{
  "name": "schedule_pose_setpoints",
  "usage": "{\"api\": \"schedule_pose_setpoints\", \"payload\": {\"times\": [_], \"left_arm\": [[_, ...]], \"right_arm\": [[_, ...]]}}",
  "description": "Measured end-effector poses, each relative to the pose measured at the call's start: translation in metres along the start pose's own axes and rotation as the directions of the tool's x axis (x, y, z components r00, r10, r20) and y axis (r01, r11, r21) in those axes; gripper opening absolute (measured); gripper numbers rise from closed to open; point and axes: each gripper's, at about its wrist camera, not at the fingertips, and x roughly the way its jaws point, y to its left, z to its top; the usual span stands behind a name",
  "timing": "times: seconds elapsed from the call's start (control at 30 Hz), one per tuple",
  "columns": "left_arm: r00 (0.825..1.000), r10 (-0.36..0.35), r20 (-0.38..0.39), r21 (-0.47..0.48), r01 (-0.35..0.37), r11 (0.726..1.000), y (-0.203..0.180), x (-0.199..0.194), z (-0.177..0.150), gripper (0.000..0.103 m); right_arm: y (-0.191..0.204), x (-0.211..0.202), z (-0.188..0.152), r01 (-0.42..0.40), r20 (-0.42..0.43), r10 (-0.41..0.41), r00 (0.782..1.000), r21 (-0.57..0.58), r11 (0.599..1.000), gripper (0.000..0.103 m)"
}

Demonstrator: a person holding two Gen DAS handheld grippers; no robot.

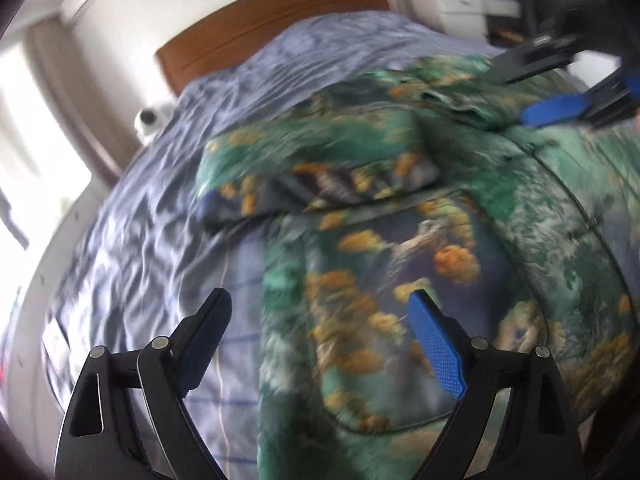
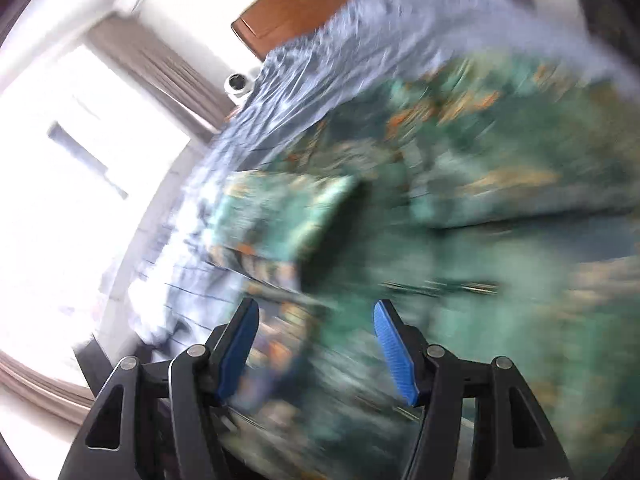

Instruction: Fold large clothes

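Observation:
A large green garment with orange and blue print (image 1: 420, 248) lies spread on the bed, one sleeve folded across its upper part. My left gripper (image 1: 320, 308) is open and empty, hovering above the garment's lower left edge. My right gripper (image 1: 508, 96) shows in the left wrist view at the top right, its jaws apart over a bunched fold of the garment. In the blurred right wrist view the right gripper (image 2: 316, 316) is open and empty above the garment (image 2: 460, 208).
The bed has a wrinkled blue-grey sheet (image 1: 160, 200) and a brown wooden headboard (image 1: 272, 20). A small white round device (image 1: 150, 120) sits by the bed's left side. A bright window with a curtain (image 2: 80, 200) is at the left. Shelves (image 1: 460, 4) stand behind the bed.

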Motion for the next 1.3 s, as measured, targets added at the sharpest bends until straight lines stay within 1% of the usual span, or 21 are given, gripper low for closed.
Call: {"api": "schedule_pose_setpoints", "payload": {"times": [0.03, 0.13, 0.17, 0.2, 0.23, 0.3, 0.33, 0.37, 0.4, 0.43, 0.47, 0.57, 0.63, 0.7, 0.77, 0.83, 1.13, 1.17, 1.2, 1.27, 1.3], "left_arm": [[1.0, -0.006, -0.014, -0.04, 0.005, 0.999, 0.007, 0.001, -0.004, 0.091], [0.999, -0.016, -0.034, -0.102, 0.012, 0.995, 0.02, 0.004, -0.013, 0.091], [0.999, -0.016, -0.039, -0.114, 0.012, 0.993, 0.022, 0.006, -0.016, 0.091], [0.999, -0.015, -0.043, -0.122, 0.01, 0.993, 0.025, 0.007, -0.018, 0.091], [0.999, -0.015, -0.048, -0.129, 0.009, 0.992, 0.027, 0.007, -0.021, 0.091], [0.997, -0.026, -0.067, -0.153, 0.016, 0.988, 0.03, 0.012, -0.028, 0.091], [0.997, -0.032, -0.074, -0.164, 0.02, 0.986, 0.032, 0.016, -0.03, 0.091], [0.996, -0.04, -0.08, -0.173, 0.025, 0.985, 0.034, 0.018, -0.032, 0.091], [0.995, -0.049, -0.088, -0.182, 0.032, 0.983, 0.035, 0.021, -0.034, 0.091], [0.995, -0.053, -0.09, -0.187, 0.035, 0.982, 0.037, 0.022, -0.035, 0.091], [0.995, -0.056, -0.088, -0.191, 0.038, 0.981, 0.038, 0.022, -0.035, 0.091], [0.997, -0.049, -0.066, -0.188, 0.036, 0.981, 0.039, 0.016, -0.03, 0.091], [0.996, -0.067, -0.054, -0.194, 0.056, 0.98, 0.038, 0.014, -0.026, 0.091], [0.995, -0.089, -0.044, -0.199, 0.078, 0.977, 0.035, 0.015, -0.022, 0.091], [0.994, -0.099, -0.039, -0.195, 0.09, 0.977, 0.032, 0.016, -0.017, 0.091], [0.994, -0.101, -0.037, -0.179, 0.093, 0.979, 0.027, 0.016, -0.015, 0.091], [0.994, -0.09, -0.066, -0.144, 0.08, 0.986, 0.026, 0.022, -0.012, 0.091], [0.994, -0.084, -0.069, -0.138, 0.074, 0.988, 0.026, 0.022, -0.012, 0.091], [0.994, -0.081, -0.07, -0.134, 0.071, 0.988, 0.025, 0.021, -0.011, 0.091], [0.994, -0.079, -0.073, -0.117, 0.07, 0.991, 0.026, 0.021, -0.008, 0.091], [0.994, -0.079, -0.072, -0.105, 0.072, 0.992, 0.027, 0.021, -0.005, 0.091]], "right_arm": [[-0.003, 0.02, 0.01, -0.036, -0.03, 0.038, 0.999, 0.04, 0.999, 0.061], [-0.001, 0.066, 0.028, -0.038, -0.064, 0.042, 0.997, 0.064, 0.997, 0.061], [0.0, 0.078, 0.032, -0.021, -0.084, 0.026, 0.996, 0.053, 0.998, 0.061], [-0.002, 0.096, 0.036, 0.029, -0.112, -0.023, 0.993, 0.049, 0.998, 0.061], [-0.005, 0.108, 0.037, 0.059, -0.132, -0.05, 0.99, 0.06, 0.996, 0.061], [-0.012, 0.128, 0.037, 0.095, -0.161, -0.08, 0.984, 0.086, 0.992, 0.061], [-0.014, 0.132, 0.037, 0.095, -0.155, -0.08, 0.985, 0.095, 0.991, 0.061], [-0.012, 0.135, 0.038, 0.086, -0.151, -0.071, 0.986, 0.097, 0.992, 0.057], [-0.007, 0.14, 0.042, 0.044, -0.152, -0.029, 0.988, 0.091, 0.995, 0.024], [-0.004, 0.141, 0.044, 0.025, -0.154, -0.012, 0.988, 0.087, 0.996, 0.012], [0.002, 0.136, 0.051, 0.04, -0.133, -0.031, 0.991, 0.066, 0.997, 0.012], [0.019, 0.107, 0.08, 0.096, -0.012, -0.096, 0.995, -0.05, 0.994, 0.011], [0.019, 0.079, 0.109, 0.18, 0.083, -0.171, 0.982, -0.106, 0.978, 0.01], [0.008, 0.059, 0.135, 0.247, 0.132, -0.23, 0.964, -0.123, 0.961, 0.01], [-0.003, 0.051, 0.149, 0.289, 0.15, -0.27, 0.951, -0.117, 0.95, 0.01], [-0.019, 0.051, 0.158, 0.336, 0.147, -0.319, 0.936, -0.113, 0.935, 0.01], [-0.081, 0.086, 0.151, 0.402, 0.053, -0.398, 0.916, -0.076, 0.913, 0.012], [-0.085, 0.09, 0.149, 0.41, 0.054, -0.407, 0.912, -0.073, 0.909, 0.013], [-0.088, 0.091, 0.147, 0.415, 0.058, -0.412, 0.91, -0.071, 0.907, 0.019], [-0.09, 0.095, 0.147, 0.419, 0.065, -0.415, 0.908, -0.075, 0.905, 0.026], [-0.09, 0.094, 0.147, 0.426, 0.061, -0.422, 0.904, -0.092, 0.9, 0.034]]}}
